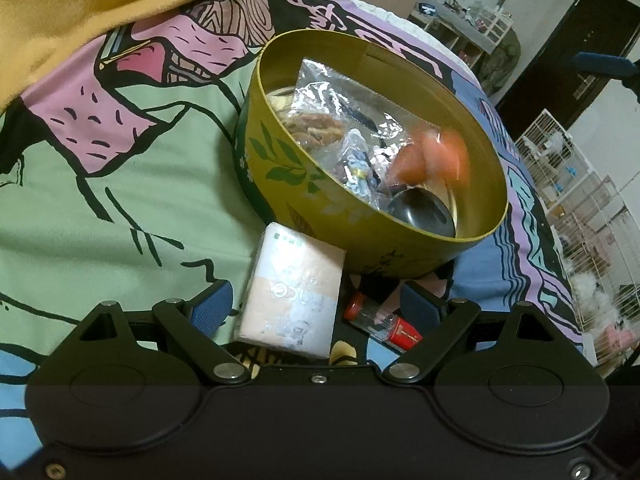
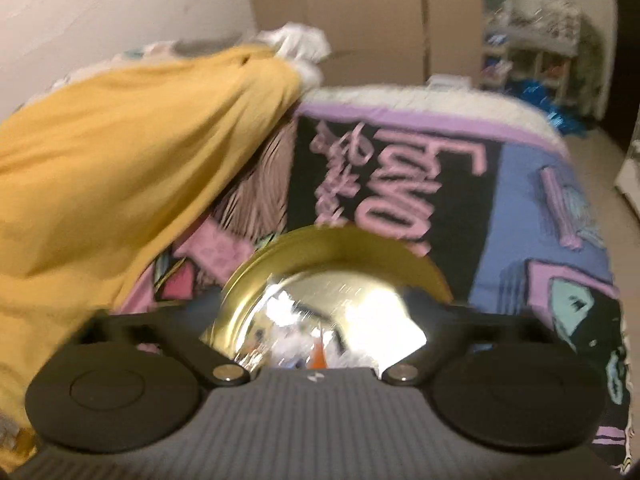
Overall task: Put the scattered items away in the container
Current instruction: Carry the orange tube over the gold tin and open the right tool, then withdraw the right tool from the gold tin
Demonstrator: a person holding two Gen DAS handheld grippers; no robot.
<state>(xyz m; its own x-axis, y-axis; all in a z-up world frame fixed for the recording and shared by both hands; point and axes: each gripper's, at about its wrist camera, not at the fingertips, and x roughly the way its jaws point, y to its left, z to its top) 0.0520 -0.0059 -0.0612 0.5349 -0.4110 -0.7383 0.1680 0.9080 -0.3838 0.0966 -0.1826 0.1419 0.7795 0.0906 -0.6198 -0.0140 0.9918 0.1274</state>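
Bedspread (image 1: 100, 208) | tin (image 1: 400, 240) rim beside tissue pack (image 1: 292, 304) | left hand-held gripper (image 1: 316, 304) wide, empty | right hand-held gripper (image 2: 320, 308) unclear

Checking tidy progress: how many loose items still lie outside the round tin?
2: a pale wrapped tissue pack against the green-gold round tin, and a red-capped clear tube beside it. Others may be hidden.

Bed (image 1: 100, 184) under cartoon-print cover, round gold tin (image 1: 304, 184) resting ahead of left gripper (image 1: 316, 306), tissue pack (image 1: 292, 300) between its fingers and touching tin, red-capped tube (image 1: 380, 322) just beside pack, yellow cloth (image 1: 80, 4) far left.
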